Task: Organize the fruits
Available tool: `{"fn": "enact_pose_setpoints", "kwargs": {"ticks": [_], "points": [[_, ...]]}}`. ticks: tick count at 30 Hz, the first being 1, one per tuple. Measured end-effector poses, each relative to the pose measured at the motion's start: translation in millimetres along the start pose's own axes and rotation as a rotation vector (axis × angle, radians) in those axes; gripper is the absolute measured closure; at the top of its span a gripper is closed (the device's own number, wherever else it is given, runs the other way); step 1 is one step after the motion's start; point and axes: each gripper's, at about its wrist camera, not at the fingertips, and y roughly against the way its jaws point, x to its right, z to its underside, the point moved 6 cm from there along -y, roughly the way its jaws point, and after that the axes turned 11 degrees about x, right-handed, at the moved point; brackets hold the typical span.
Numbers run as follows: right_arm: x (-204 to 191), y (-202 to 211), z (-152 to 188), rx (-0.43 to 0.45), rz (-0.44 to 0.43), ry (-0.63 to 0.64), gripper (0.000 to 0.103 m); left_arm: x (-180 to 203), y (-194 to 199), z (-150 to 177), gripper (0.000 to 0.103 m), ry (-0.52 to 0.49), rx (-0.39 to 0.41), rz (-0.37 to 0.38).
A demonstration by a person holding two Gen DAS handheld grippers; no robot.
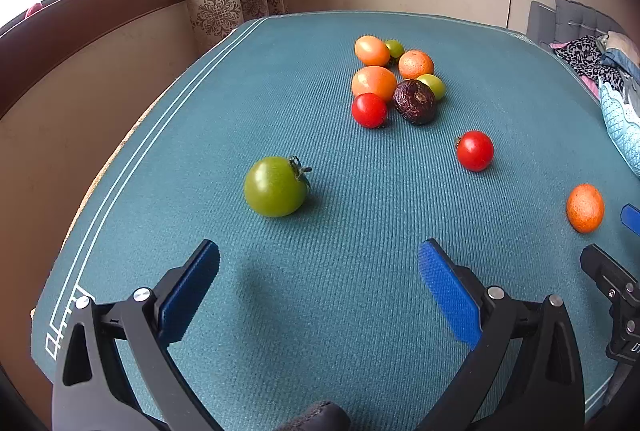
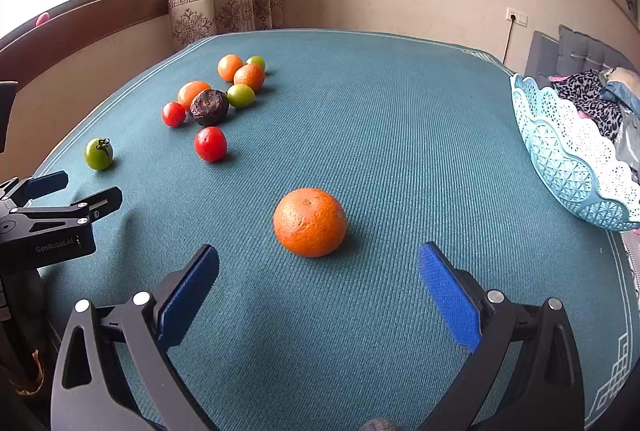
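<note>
My left gripper (image 1: 319,251) is open and empty above the teal mat, just short of a green tomato (image 1: 276,187). My right gripper (image 2: 319,255) is open and empty, with a lone mandarin (image 2: 310,221) lying just ahead between its fingers. That mandarin also shows in the left wrist view (image 1: 585,207). A red tomato (image 1: 475,150) lies apart from the rest. Farther back is a cluster (image 1: 394,79) of orange, green and red fruits around a dark wrinkled fruit (image 1: 415,101). A light blue lace basket (image 2: 568,155) stands at the right edge.
The teal mat (image 2: 400,119) covers the table; its left edge runs along a wall under a window. Clothes and a grey cushion (image 2: 592,87) lie behind the basket. My left gripper shows at the left in the right wrist view (image 2: 76,191).
</note>
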Motion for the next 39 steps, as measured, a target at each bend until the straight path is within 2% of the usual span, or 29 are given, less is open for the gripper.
{"fn": "enact_pose_setpoints", "kwargs": {"ticks": [39], "points": [[-0.6, -1.3, 1.1, -0.001, -0.001, -0.001, 0.005, 1.3, -3.1, 2.4, 0.002, -0.001, -0.008, -0.001]]}}
